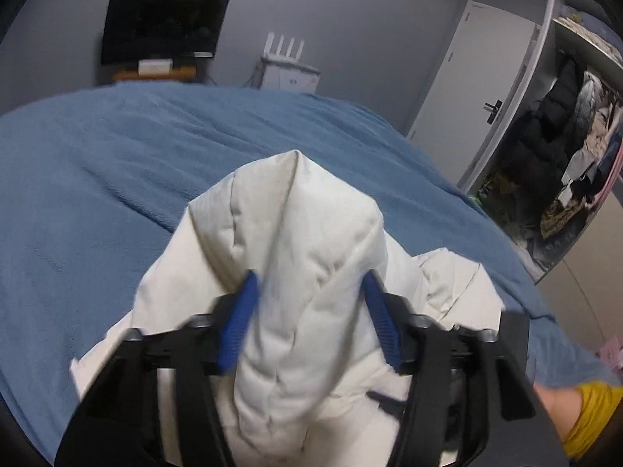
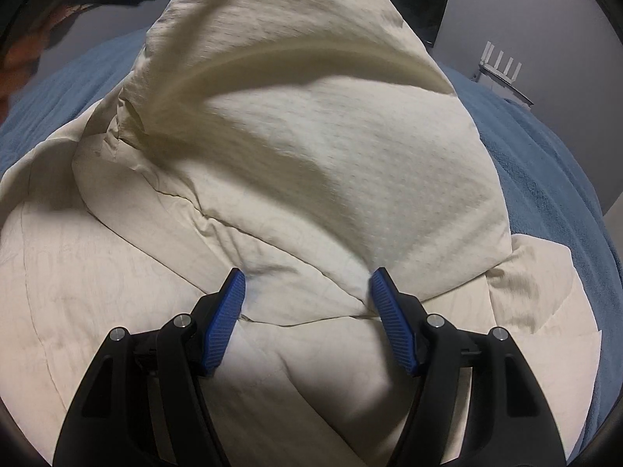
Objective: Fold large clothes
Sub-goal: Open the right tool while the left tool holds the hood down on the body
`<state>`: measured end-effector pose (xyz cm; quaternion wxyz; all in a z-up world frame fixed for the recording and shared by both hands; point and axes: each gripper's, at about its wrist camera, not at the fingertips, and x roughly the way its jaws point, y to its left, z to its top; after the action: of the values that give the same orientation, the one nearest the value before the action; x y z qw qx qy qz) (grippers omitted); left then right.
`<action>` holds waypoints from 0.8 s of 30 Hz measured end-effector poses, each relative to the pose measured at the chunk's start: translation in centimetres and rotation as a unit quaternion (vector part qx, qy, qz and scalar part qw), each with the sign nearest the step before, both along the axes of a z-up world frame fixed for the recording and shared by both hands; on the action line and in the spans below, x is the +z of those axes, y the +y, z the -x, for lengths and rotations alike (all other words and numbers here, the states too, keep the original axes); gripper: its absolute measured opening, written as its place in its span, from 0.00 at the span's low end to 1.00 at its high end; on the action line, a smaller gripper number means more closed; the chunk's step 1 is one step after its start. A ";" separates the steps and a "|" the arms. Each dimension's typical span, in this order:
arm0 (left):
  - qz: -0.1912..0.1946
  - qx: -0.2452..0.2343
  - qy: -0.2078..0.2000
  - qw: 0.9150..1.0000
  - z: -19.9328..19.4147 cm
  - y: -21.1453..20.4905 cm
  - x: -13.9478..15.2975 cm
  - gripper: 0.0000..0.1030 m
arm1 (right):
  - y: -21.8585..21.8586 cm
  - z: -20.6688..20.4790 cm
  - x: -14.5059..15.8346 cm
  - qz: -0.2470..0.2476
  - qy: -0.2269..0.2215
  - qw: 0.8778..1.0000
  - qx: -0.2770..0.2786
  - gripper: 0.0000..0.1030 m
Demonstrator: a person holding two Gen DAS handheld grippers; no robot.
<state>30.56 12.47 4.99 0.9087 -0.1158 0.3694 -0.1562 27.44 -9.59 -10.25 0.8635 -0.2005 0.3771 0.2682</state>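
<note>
Beside blue bed, open wardrobe full of hanging coats

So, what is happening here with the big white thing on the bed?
A person with a handheld gripper in each hand is folding a large white padded garment on a bed with a blue blanket. The left gripper has a thick bunch of the fabric between its blue pads and holds it lifted above the bed. The right gripper is open, its fingers spread over the part that lies on the bed; whether they touch it is unclear. The fold is not finished.
</note>
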 end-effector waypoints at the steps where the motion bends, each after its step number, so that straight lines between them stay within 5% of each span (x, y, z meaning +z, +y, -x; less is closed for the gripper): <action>1: 0.013 -0.003 0.010 1.000 -0.6 -0.2 -0.3 0.13 | 0.0 0.2 -0.1 0.000 -0.001 1.000 0.000 0.62; 7: 0.042 0.070 0.057 0.995 -2.9 4.1 -3.6 0.13 | -0.1 0.9 -0.3 -0.003 -0.008 1.000 0.003 0.62; 13: -0.002 0.080 0.079 0.994 -4.6 3.8 -7.2 0.16 | -0.4 0.7 -0.3 -0.011 -0.002 1.000 0.005 0.62; 17: 0.032 0.083 0.093 0.992 -5.7 4.7 -8.8 0.16 | -0.7 -0.1 -0.3 -0.011 -0.004 1.000 0.007 0.62; 24: 0.015 0.075 0.073 0.994 -4.7 4.7 -8.4 0.16 | -0.7 0.1 -0.4 -0.009 -0.006 1.000 0.008 0.62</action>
<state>35.27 17.13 -3.43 0.8868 -0.1676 0.4223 -0.0842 27.39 -10.28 -10.70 0.8656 -0.1976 0.3677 0.2766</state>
